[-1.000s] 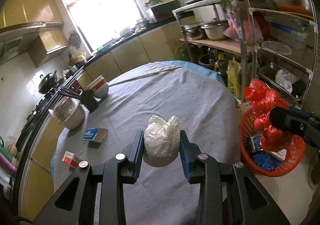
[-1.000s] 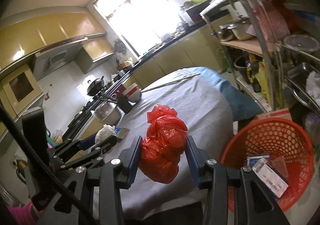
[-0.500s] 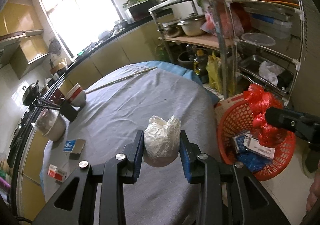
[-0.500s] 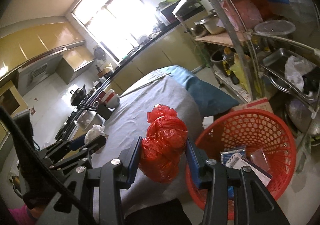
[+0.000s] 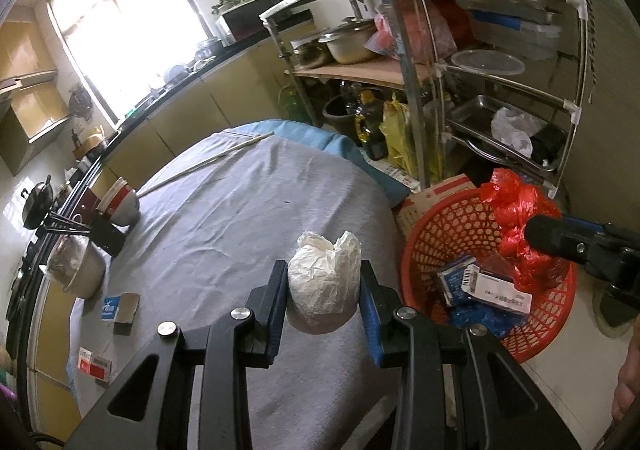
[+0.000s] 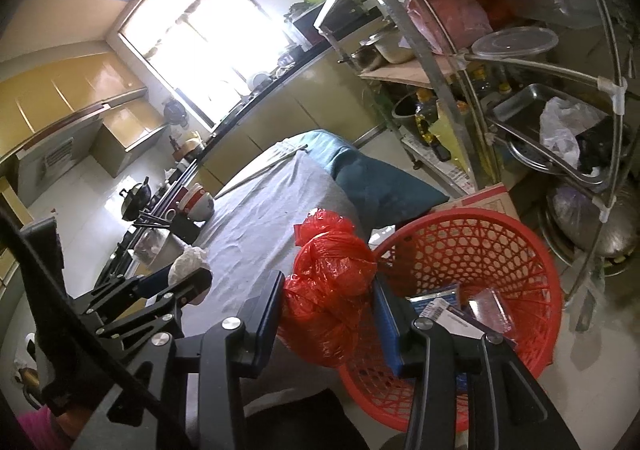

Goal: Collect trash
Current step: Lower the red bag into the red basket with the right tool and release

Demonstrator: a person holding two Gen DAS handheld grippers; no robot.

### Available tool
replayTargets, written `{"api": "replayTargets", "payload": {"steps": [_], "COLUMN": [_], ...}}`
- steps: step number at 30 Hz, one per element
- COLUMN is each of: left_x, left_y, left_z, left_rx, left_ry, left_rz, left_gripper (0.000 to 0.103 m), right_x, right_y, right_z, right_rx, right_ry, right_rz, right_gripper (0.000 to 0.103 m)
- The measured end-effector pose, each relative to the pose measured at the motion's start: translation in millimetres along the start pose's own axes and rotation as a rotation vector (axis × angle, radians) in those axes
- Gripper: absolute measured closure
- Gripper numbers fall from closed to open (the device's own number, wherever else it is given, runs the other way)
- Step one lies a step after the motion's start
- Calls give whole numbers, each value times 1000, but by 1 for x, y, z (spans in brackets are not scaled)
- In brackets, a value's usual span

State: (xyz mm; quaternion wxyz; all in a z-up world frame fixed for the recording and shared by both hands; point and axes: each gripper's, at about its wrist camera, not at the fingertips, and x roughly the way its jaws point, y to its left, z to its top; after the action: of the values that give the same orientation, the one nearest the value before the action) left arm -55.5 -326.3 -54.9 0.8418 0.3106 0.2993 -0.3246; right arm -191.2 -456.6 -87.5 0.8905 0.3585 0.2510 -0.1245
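My left gripper (image 5: 324, 282) is shut on a knotted white plastic bag (image 5: 325, 286), held above the grey-clothed table (image 5: 224, 234). My right gripper (image 6: 330, 298) is shut on a knotted red plastic bag (image 6: 330, 290), which hangs at the near rim of a red mesh basket (image 6: 520, 262) on the floor. In the left wrist view the red bag (image 5: 516, 226) sits over the basket (image 5: 448, 217), with the right gripper (image 5: 560, 238) behind it. The basket holds blue packets and a white labelled box (image 5: 492, 290). The left gripper (image 6: 188, 282) with the white bag (image 6: 188, 262) shows at the left of the right wrist view.
On the table lie a blue-and-white box (image 5: 118, 306), a red-and-white box (image 5: 94, 362), a pot (image 5: 78, 270), stacked bowls (image 5: 120, 201) and a long stick (image 5: 208, 161). A metal shelf rack (image 5: 500, 81) with pots and trays stands behind the basket, a cardboard box (image 5: 444, 185) against it.
Both grippers swung right and downward toward the basket, each keeping its bag. The basket now looms larger and the red bag has come over its rim.
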Motion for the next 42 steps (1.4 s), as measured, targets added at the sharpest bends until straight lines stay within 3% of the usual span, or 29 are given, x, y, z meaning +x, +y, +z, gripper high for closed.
{"api": "replayTargets", "payload": {"steps": [18,42], "left_x": [9,23], "left_y": [-34,-59], "left_z": [3,7], "left_rx": [74,102], "left_ry": [21,63], "left_rz": [-68,-149], "left_gripper": [67,67], "right_x": [-10,-19], "right_y": [-37,-51], "right_z": [-9,-10], "right_rx": [76,111], "right_ry": [14,28], "right_rz": [-53,-94], "right_gripper": [57,57]}}
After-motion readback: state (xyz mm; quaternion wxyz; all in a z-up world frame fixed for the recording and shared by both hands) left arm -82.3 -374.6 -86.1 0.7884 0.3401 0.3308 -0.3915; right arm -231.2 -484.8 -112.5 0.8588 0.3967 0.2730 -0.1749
